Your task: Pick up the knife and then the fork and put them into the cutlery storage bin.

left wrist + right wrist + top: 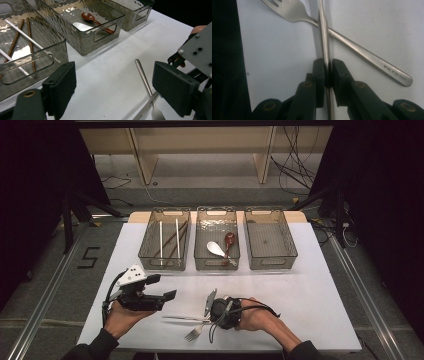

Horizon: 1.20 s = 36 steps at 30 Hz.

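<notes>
My right gripper [328,62] is shut on a thin metal utensil [323,30], its pads pressing on the handle. That utensil lies crossed with a metal fork [352,46] on the white table. From above, the right gripper [212,315] sits near the front edge, with the utensil [182,318] running left from it and the fork [192,334] angled toward the edge. My left gripper [162,287] is held to the left of them, open with nothing in it. Its own view has its jaws wide apart [115,82], and the fork [143,75] lies beyond them.
Three clear bins stand in a row at the back. The left bin [162,263] holds chopsticks, the middle bin [216,265] holds a white spoon [216,248] and a brown spoon [229,240], and the right bin [272,263] has nothing in it.
</notes>
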{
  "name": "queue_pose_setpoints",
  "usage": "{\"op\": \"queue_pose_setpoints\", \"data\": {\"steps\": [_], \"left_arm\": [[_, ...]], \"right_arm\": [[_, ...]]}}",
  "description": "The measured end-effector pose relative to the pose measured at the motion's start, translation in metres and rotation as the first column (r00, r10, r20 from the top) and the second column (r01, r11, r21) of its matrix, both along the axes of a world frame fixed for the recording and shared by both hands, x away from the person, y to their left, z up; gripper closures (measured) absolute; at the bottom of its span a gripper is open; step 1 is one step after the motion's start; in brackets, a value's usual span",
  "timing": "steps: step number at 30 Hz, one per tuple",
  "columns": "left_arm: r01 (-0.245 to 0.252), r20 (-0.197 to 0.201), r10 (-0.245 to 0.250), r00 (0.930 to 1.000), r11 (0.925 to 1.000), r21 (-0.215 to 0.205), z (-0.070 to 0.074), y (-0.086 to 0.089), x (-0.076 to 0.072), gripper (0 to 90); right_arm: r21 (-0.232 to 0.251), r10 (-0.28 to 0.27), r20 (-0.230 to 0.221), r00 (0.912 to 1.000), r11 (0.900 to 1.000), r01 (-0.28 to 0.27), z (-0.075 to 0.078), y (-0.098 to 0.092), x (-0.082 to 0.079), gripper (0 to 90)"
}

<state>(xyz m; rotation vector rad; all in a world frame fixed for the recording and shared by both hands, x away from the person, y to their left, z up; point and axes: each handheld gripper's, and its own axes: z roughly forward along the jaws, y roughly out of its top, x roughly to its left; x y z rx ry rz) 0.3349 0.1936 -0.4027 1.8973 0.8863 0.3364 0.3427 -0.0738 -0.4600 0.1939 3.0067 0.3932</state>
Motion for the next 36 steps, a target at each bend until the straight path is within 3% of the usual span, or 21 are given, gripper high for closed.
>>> {"op": "queue_pose_setpoints", "data": {"steps": [6,12,17,22,26,27,29,36], "left_arm": [[-0.009,0.006,0.009,0.9999,1.0000,-0.002,0.000,0.001,0.000,18.8],[-0.016,0.005,0.016,0.9999,0.9999,-0.005,0.000,0.002,0.001,18.9],[-0.021,0.010,0.021,0.9997,0.9998,-0.004,0.001,0.004,0.001,18.8],[-0.030,0.017,0.030,0.9994,0.9995,-0.013,0.002,0.005,0.001,18.9],[-0.030,0.023,0.030,0.9993,0.9994,-0.019,0.003,0.006,0.001,18.8],[-0.030,0.024,0.030,0.9993,0.9994,-0.019,0.003,0.006,0.001,18.8],[-0.030,0.026,0.031,0.9992,0.9993,-0.020,0.002,0.006,0.001,18.6],[-0.033,0.032,0.034,0.9989,0.9991,-0.028,0.001,0.008,0.002,18.1]], "right_arm": [[0.008,-0.008,-0.016,0.9998,1.000,0.008,0.000,-0.001,0.002,84.5],[0.019,-0.061,-0.035,0.9975,0.998,0.062,0.001,-0.002,0.005,84.9],[0.047,-0.074,-0.044,0.9963,0.996,0.076,0.003,-0.004,0.007,85.0],[0.076,-0.125,-0.058,0.9905,0.989,0.129,0.008,-0.008,0.011,85.0],[0.139,-0.153,-0.040,0.9875,0.978,0.157,0.010,-0.016,0.017,84.9],[0.134,-0.159,-0.058,0.9856,0.977,0.166,0.013,-0.018,0.019,85.0],[0.149,-0.194,-0.056,0.9794,0.968,0.200,0.016,-0.021,0.019,84.9],[0.190,-0.232,-0.039,0.9718,0.953,0.236,0.024,-0.035,0.026,84.9]]}}
